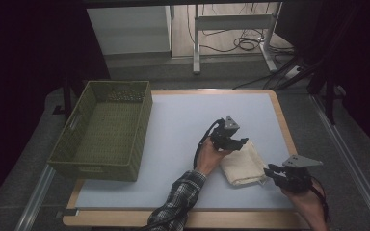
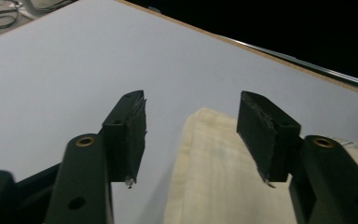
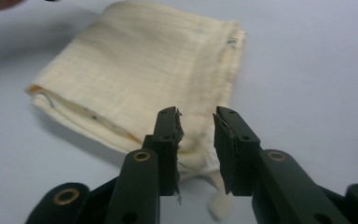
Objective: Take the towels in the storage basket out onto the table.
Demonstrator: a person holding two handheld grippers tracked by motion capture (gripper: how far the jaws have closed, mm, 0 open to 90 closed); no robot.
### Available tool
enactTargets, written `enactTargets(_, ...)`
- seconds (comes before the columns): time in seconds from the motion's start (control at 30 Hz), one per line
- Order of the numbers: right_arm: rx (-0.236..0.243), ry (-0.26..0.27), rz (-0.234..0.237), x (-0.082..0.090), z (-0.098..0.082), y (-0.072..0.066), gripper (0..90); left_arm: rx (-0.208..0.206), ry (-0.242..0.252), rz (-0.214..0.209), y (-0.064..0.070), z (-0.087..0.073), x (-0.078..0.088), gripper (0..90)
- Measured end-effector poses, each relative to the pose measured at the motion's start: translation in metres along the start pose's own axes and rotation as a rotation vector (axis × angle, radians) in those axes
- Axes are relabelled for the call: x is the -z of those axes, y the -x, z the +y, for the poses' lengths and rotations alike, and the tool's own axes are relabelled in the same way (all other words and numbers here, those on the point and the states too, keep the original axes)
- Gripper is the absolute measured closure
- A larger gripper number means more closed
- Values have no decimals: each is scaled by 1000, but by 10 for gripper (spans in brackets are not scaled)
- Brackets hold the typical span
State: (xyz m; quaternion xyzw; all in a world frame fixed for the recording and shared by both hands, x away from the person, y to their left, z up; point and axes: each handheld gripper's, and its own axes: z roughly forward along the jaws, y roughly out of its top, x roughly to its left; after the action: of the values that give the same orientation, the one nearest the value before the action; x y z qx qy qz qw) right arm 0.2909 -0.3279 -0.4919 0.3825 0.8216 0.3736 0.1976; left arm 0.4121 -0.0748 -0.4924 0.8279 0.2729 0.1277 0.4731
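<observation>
A folded cream cloth (image 1: 243, 163) lies on the white table top (image 1: 183, 120), right of centre. My left gripper (image 1: 241, 143) hovers at the cloth's far left edge. In the left gripper view its jaws (image 2: 191, 135) stand wide open above the cloth (image 2: 214, 172), with nothing pressed between them. My right gripper (image 1: 269, 171) is at the cloth's near right corner. In the right gripper view its jaws (image 3: 198, 140) stand a little apart, and the corner of the cloth (image 3: 140, 70) shows in the gap without being pinched.
A green woven basket (image 1: 96, 166) stands on the table's left side. The table's wooden edge (image 1: 284, 125) runs just right of the cloth. Desk legs and cables (image 1: 243, 43) lie on the floor beyond the table.
</observation>
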Motion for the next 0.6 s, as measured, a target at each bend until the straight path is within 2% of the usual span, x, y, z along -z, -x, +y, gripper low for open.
enactTargets(0.07,-2,-1,-28,5,1,5,679,-2,-7,13,-2,-4,7,384)
enactTargets(0.13,-16,9,-34,8,3,10,660,3,-16,23,-4,-10,15,362)
enactTargets(0.23,-21,13,-30,6,7,10,640,17,-26,31,-9,-20,28,364)
enactTargets(0.3,-21,13,-20,1,10,8,618,28,-33,38,-12,-28,36,386)
enactTargets(0.47,-18,-18,-6,-20,12,2,586,65,-59,10,-17,-49,51,468)
enactTargets(0.53,-20,-40,-12,-27,9,2,573,75,-74,4,-18,-57,52,468)
enactTargets(0.6,-12,-69,-42,-32,5,2,578,77,-88,4,-18,-63,51,467)
